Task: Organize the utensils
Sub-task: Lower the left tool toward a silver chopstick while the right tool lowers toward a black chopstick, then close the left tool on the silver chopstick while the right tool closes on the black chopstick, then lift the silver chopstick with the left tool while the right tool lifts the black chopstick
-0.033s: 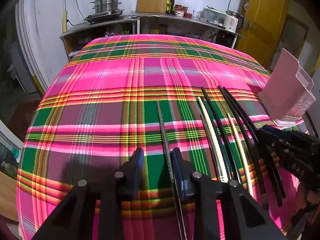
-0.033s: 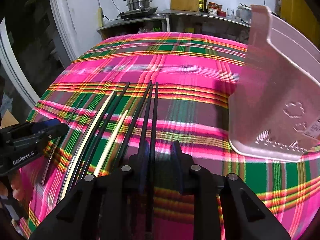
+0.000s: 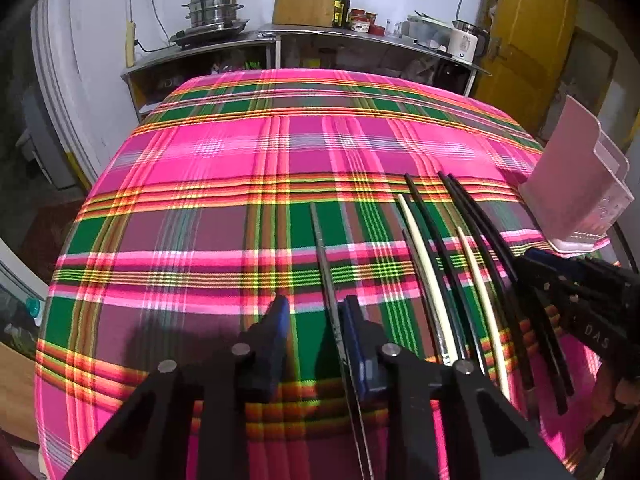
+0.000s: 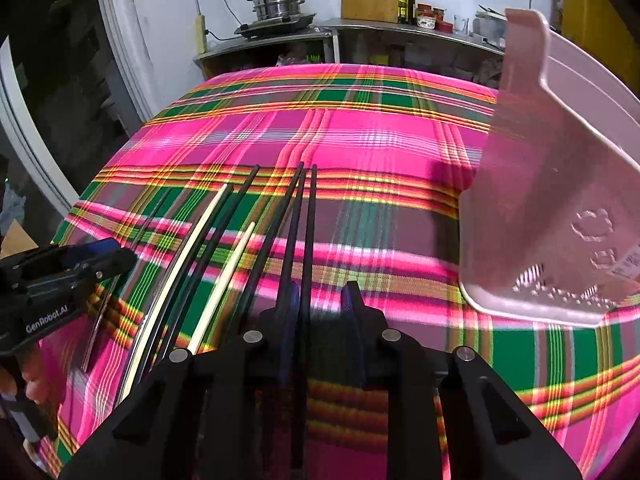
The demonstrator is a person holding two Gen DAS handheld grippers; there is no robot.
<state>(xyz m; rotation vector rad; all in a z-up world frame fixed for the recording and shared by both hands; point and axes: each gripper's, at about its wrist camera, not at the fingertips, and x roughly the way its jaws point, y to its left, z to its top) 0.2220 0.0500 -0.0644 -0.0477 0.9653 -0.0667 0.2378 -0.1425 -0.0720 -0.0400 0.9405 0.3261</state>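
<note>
1. The left tongs point(image 3: 314, 320) stand part open near the surface's point(image 3: 200, 184) near edge. A thin grey chopstick point(image 3: 320, 240) lies on the cloth, running between the fingers close against the right-hand one. They straddle it but do not pinch it.
2. The right tongs point(image 4: 320, 304) are likewise part open, gripping nothing. A black chopstick point(image 4: 310, 220) passes between the fingers, hard by the left one.
3. Beside these lie more black chopsticks point(image 4: 244, 208) and two cream chopsticks point(image 4: 204, 224), all pointing toward the far edge, packed close.
4. These sticks look light, stiff and smooth, likely to roll or slip. A pinch near the thick near end, taking one at a time, seems safest.
5. The pink utensil holder point(image 4: 560, 200) stands at the right edge, its pockets apparently empty.
</note>
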